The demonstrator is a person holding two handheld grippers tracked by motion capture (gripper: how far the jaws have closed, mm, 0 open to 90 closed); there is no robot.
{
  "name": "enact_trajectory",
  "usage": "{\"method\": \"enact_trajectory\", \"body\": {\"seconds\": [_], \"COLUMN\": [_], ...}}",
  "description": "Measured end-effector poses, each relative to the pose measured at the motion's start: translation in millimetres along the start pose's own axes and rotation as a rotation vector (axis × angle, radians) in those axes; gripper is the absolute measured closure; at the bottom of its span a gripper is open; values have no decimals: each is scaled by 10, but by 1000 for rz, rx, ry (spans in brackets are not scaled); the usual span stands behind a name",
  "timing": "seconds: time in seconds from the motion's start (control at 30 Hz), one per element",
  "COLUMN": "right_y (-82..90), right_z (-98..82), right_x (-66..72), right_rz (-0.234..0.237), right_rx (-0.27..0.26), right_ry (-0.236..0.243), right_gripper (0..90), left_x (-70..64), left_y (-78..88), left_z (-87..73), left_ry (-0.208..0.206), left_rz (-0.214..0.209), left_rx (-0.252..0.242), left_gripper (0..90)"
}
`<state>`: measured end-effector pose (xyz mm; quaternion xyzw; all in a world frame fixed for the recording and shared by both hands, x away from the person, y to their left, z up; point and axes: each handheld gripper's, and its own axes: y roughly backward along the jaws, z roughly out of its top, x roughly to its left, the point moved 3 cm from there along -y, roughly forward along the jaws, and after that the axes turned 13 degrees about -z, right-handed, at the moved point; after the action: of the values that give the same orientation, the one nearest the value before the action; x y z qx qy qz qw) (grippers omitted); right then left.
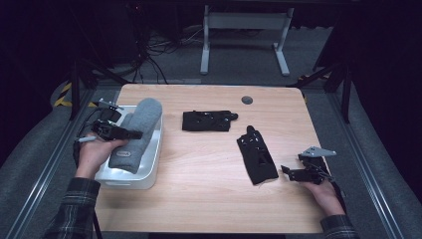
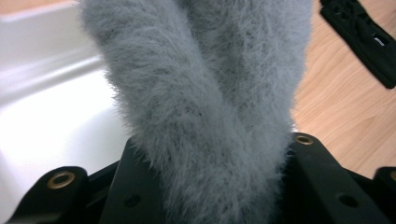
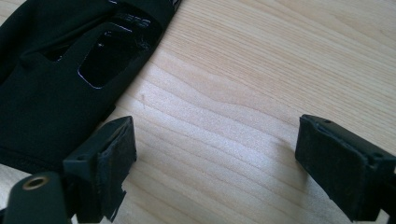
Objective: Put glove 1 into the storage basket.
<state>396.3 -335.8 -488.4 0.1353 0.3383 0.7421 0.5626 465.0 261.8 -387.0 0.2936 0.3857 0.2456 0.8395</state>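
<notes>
fuzzy grey cloth mitt (image 2: 205,93) | glossy white plastic bin (image 1: 152,169) | matt wood table (image 1: 209,169)

No legible text; small label on grey fuzzy glove (image 1: 130,154) too blurred to read.

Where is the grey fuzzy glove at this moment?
In the high view the grey fuzzy glove is at the table's left side, lying over the white bin, held by the left gripper; the nearest black glove lies to its right.
</notes>
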Motion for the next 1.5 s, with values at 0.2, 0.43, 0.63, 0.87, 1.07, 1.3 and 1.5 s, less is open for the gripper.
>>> {"method": "enact_trajectory", "body": {"seconds": [0.2, 0.43, 0.63, 0.87, 1.07, 1.3, 1.5], "right_y": [0, 0, 1, 1, 2, 2, 2], "right_z": [0, 0, -1, -1, -2, -1, -1], "right_x": [0, 0, 1, 2, 3, 3, 3], "right_rz": [0, 0, -2, -1, -1, -1, -2], "right_rx": [0, 0, 0, 0, 0, 0, 0], "right_ry": [0, 0, 0, -1, -2, -2, -2], "right_gripper": [130, 130, 131, 131, 131, 131, 131], "left_x": [202, 355, 464, 499, 410, 194, -46], "left_y": [-110, -270, -383, -335, -198, -2, -12], "left_z": [-118, -196, -264, -270, -213, -108, -50], "left_ry": [40, 82, 97, 99, 69, 3, -52], "left_rz": [8, -2, 31, 67, 122, 117, 86], "left_rx": [26, 78, 111, 68, 27, -43, -64], "left_gripper": [635, 607, 497, 245, 154, 153, 153]}}
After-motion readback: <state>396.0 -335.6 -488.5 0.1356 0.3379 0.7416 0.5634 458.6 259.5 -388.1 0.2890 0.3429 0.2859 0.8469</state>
